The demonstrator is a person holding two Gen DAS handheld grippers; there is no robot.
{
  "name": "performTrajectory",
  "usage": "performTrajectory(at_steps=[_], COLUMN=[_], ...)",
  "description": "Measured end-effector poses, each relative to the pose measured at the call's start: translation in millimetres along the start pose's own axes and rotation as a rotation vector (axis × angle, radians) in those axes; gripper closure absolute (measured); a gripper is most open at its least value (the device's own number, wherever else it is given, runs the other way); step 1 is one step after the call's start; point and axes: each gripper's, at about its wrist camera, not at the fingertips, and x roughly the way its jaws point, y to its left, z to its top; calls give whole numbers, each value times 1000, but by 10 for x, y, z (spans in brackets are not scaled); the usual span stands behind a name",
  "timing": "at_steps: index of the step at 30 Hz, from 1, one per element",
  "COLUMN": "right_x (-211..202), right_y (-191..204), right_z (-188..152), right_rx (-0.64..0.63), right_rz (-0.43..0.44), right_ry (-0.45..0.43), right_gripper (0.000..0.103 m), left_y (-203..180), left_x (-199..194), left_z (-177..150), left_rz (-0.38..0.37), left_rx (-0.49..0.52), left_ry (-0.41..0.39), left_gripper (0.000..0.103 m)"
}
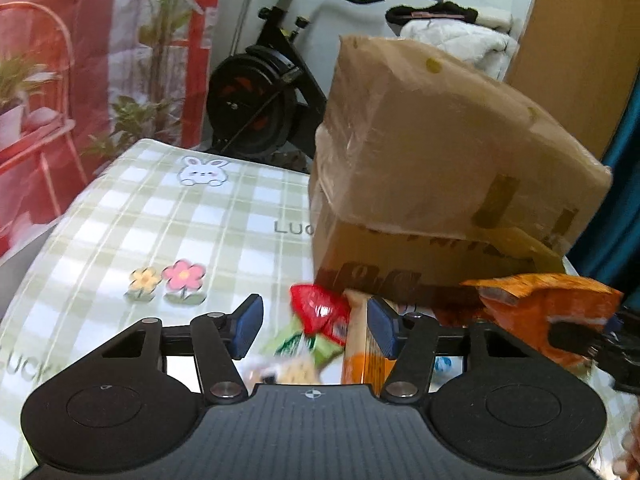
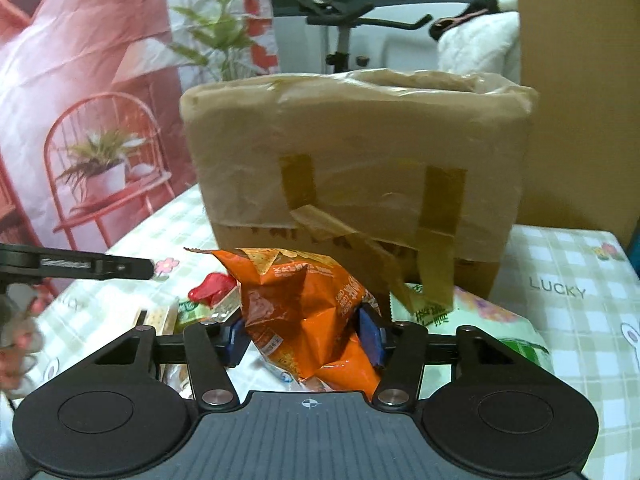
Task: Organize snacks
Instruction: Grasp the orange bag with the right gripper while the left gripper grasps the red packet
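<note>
The orange chip bag [image 2: 308, 312] is pinched between the right gripper [image 2: 306, 338] pads, just before the taped cardboard box [image 2: 360, 152]. The left gripper [image 1: 316, 326] hangs spread over one red packet [image 1: 320, 310] and one green packet [image 1: 300, 344]; open gingham tablecloth [image 1: 160, 216] lies leftward.
</note>
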Motion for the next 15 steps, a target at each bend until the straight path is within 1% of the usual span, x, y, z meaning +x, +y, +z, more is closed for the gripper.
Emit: performTrajectory(at_steps=[4,8,15], right_x=[30,43,44], right_y=[-53,-60,-78], right_z=[22,49,42], right_rx=[32,34,39], right_rz=[13,18,30], right_ry=[4,9,21], right_gripper=[52,52,52], left_y=[-7,12,-18], left_x=[339,636,911], left_z=[59,22,-81], left_rz=[3,0,9], left_rx=[15,-12,-15], left_ry=[36,79,131], left_gripper=[43,43,43])
